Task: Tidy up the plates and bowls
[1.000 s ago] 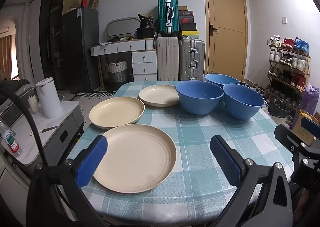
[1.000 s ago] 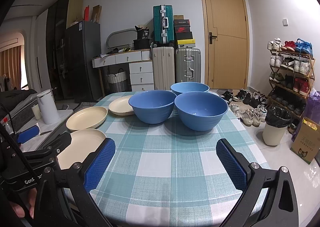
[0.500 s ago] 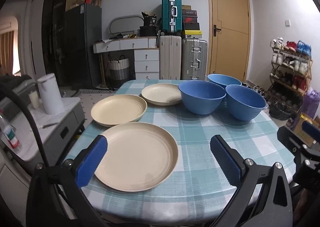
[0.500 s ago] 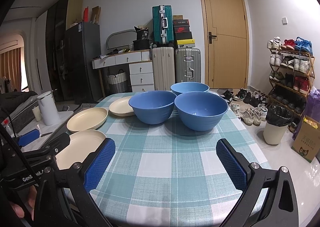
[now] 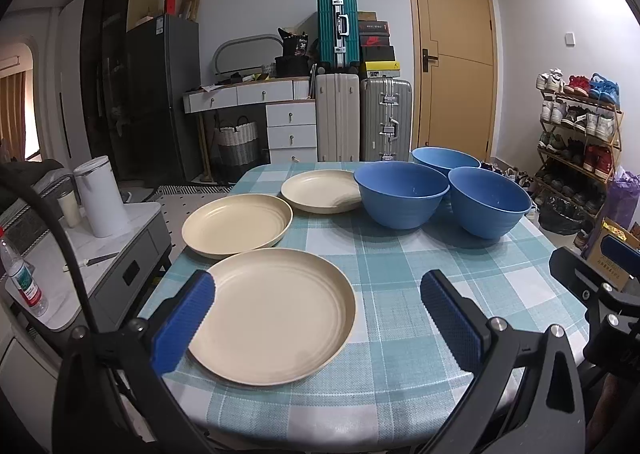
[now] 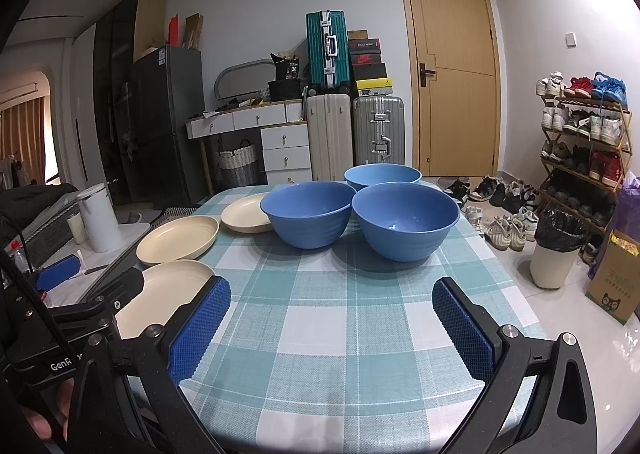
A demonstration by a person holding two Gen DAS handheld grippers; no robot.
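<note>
Both my left gripper (image 5: 316,312) and right gripper (image 6: 330,316) are wide open and empty, so I'd slide low under the nearest plate's (image 5: 276,318) rim before pinching.

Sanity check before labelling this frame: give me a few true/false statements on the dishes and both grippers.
1. Three cream plates lie on the table. True: near plate, middle plate, far plate.
2. The blue bowls are stacked. False: all three stand separately: bowl, bowl, bowl.
3. The left gripper holds a plate. False: it is open and empty.
4. The right gripper is open. True.
5. The plates sit to the right of the bowls. False: to their left.
</note>
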